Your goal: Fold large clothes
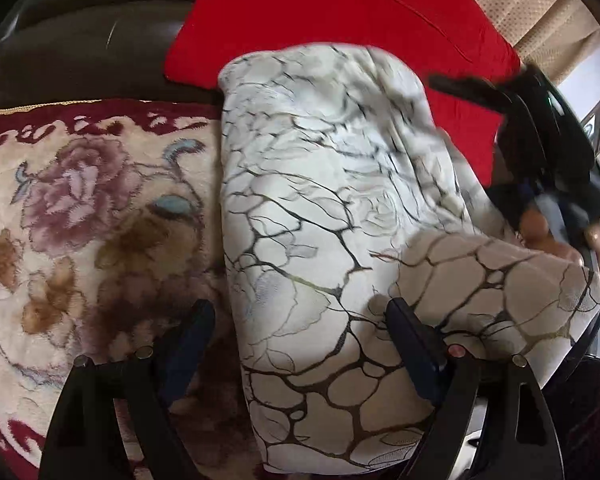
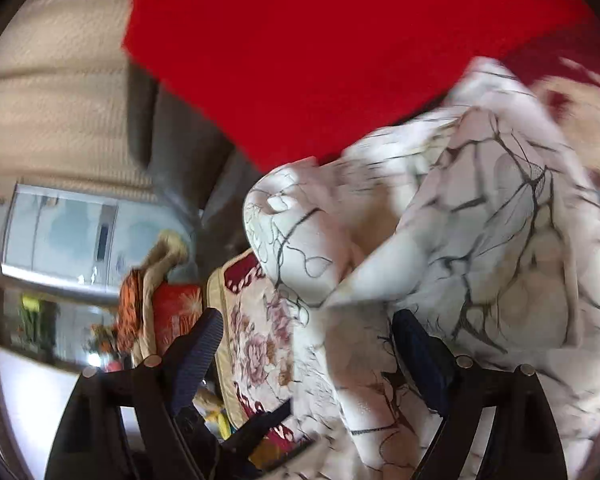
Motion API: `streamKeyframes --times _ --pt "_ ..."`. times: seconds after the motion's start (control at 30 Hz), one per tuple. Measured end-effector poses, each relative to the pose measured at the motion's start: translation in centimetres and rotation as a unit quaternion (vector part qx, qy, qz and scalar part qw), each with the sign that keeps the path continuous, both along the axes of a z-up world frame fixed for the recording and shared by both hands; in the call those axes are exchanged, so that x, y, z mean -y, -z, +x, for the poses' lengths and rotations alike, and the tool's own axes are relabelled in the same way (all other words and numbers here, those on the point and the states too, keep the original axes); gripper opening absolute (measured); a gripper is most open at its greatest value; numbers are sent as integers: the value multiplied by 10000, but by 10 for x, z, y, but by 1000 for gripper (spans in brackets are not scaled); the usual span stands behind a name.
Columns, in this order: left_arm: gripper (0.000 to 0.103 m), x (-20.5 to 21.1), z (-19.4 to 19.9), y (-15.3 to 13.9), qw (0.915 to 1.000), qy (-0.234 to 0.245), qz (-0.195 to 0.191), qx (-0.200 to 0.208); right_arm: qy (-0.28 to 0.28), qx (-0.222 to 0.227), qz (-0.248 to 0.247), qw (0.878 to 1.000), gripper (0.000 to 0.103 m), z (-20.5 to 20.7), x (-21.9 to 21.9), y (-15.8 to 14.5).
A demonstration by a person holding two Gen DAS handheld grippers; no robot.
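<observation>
- Left gripper: jaws released, nothing clamped.
- Right gripper: jaws released, nothing clamped.
- White garment with black vein pattern: folded, lying on the floral plush blanket, in front of the red cushion.

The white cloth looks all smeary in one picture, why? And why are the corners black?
Right wrist view: the white cloth and red cushion are streaked by motion blur. Left wrist view: the cloth is mostly sharp, only its upper right edge and the right gripper smear. Both views: the fisheye lens bends edges and leaves dark corners.
</observation>
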State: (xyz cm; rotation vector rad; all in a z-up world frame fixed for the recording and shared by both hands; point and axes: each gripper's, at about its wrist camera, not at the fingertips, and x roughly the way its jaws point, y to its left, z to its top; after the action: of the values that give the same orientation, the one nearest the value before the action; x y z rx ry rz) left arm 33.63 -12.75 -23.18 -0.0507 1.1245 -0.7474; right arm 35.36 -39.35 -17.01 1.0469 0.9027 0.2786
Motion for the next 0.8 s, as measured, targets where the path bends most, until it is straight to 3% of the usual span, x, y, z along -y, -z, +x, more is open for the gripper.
streamKeyframes --times 0.07,0.17,0.2,0.27,0.43,0.53,0.7,0.8 --pt "87 0 -1 3 10000 15 -29 -44 -69 -40 -570 9983 87 14 -16 1" --pt "87 9 -3 7 9996 68 -178 -223 -178 -519 -1180 9915 38 30 -23 21" --pt "87 12 -7 6 9996 109 -186 -155 -175 -554 -1220 9908 31 29 -22 23" --pt "87 21 -12 3 9998 158 -105 -11 -129 -171 -1220 9923 17 20 -16 11" --pt "87 54 -23 -6 9989 248 245 307 120 543 -1248 9906 11 -3 10 -24" --pt "88 83 -38 -10 9953 327 663 631 253 527 -1514 9867 8 -8 28 -25" --pt "94 131 -59 -6 9853 511 1133 1174 717 98 -1125 9910 7 -16 87 27" --pt "97 142 -64 -2 9819 588 1256 1292 738 28 -1020 9920 7 -20 99 50"
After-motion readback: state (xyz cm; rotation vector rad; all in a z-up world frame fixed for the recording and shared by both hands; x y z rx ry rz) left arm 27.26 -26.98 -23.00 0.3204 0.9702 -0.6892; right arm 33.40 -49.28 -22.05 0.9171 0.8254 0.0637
